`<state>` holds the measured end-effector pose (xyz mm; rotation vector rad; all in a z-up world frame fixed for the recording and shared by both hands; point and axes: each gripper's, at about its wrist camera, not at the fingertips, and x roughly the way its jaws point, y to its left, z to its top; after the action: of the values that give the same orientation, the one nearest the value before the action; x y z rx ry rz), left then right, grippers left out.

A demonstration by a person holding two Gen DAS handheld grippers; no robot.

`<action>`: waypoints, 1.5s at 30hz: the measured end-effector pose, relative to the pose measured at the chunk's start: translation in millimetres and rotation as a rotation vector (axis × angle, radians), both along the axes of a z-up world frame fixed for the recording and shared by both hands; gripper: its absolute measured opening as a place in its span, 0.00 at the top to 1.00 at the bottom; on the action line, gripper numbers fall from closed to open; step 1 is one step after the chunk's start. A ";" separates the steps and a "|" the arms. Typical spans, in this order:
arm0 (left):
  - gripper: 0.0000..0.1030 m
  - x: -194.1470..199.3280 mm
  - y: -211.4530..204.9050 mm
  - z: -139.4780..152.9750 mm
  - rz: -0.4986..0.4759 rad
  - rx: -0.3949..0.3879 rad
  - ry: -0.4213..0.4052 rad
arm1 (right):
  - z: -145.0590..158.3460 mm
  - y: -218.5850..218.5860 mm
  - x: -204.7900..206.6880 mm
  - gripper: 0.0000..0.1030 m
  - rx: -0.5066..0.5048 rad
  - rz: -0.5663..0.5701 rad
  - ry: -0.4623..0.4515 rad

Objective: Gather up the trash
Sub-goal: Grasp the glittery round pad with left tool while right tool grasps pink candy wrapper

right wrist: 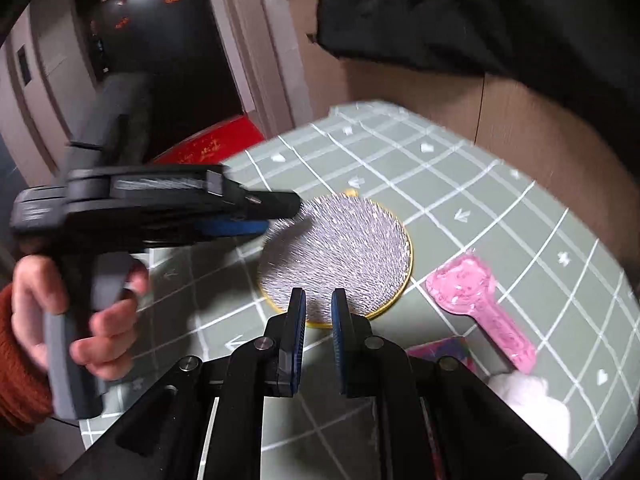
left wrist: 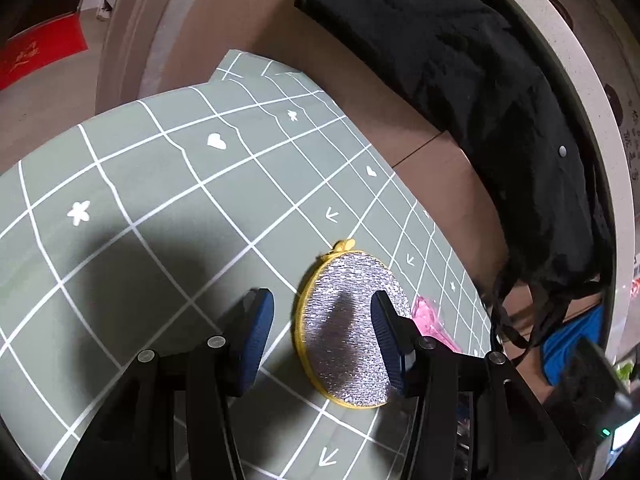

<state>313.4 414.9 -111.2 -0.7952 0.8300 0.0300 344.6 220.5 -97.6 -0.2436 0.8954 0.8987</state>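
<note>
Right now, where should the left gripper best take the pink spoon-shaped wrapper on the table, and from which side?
Probably at the narrow handle end of the pink spoon-shaped wrapper, coming from above with the fingers across it. It lies flat on the green checked tablecloth, beside the round silver pad, and its round end is too wide. The left gripper is open.

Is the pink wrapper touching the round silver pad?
Apart. The right wrist view shows green tablecloth between the pink wrapper and the silver pad.
</note>
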 end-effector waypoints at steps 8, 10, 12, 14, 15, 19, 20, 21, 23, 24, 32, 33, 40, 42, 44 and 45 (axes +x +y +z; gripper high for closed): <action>0.49 11.3 -7.7 -6.0 -0.065 -0.066 -0.004 | -11.0 -4.0 5.0 0.89 0.025 -0.005 0.039; 0.49 13.9 -10.6 -6.3 -0.065 -0.058 -0.013 | -10.8 -4.4 3.4 0.89 0.023 -0.004 0.033; 0.49 16.1 -12.6 -6.5 -0.061 -0.055 -0.016 | -10.3 -4.5 2.3 0.89 0.022 -0.003 0.031; 0.49 18.0 -14.1 -6.6 -0.065 -0.063 -0.013 | -11.3 -5.1 2.8 0.89 0.025 -0.003 0.033; 0.49 18.8 -15.4 -6.6 -0.073 -0.071 -0.011 | -11.4 -5.8 2.9 0.89 0.027 -0.005 0.034; 0.51 17.6 -25.2 -3.4 -0.119 -0.085 0.001 | -12.3 -7.4 2.0 0.89 0.024 -0.010 0.030; 0.53 15.8 -27.9 -0.7 -0.122 -0.064 -0.002 | -12.1 -8.1 1.4 0.89 0.024 -0.011 0.030; 0.62 13.8 -31.3 3.3 -0.126 -0.039 -0.011 | -11.3 -9.8 0.2 0.89 0.025 -0.014 0.025; 0.76 10.9 -38.7 11.5 -0.140 0.020 -0.023 | -9.4 -12.7 -3.0 0.87 0.019 -0.011 0.011; 0.82 8.9 -41.3 15.3 -0.143 0.044 -0.031 | -7.1 -15.4 -5.3 0.86 0.018 -0.006 0.003; 0.86 -27.0 -56.2 62.1 -0.020 0.300 -0.141 | 42.4 -67.0 -15.2 0.53 0.013 -0.024 -0.200; 0.86 -31.4 -56.7 66.0 -0.006 0.323 -0.151 | 44.4 -72.2 -7.6 0.53 -0.011 -0.044 -0.206; 0.86 -51.1 -53.7 82.1 0.025 0.409 -0.197 | 27.8 -77.8 52.5 0.53 -0.024 -0.061 -0.054; 0.86 -53.8 -52.4 84.4 0.033 0.435 -0.202 | 21.5 -65.7 61.3 0.53 -0.022 -0.040 -0.032; 0.86 -54.7 -50.9 84.5 0.034 0.451 -0.198 | 15.0 -53.5 66.1 0.53 -0.053 -0.018 -0.042; 0.86 -54.4 -53.5 84.2 0.035 0.455 -0.196 | 12.2 -48.6 66.4 0.53 -0.080 -0.014 -0.061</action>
<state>259.0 361.4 -27.0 -0.3754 0.5910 0.1642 411.0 171.9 -85.4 -0.3317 0.8767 0.8397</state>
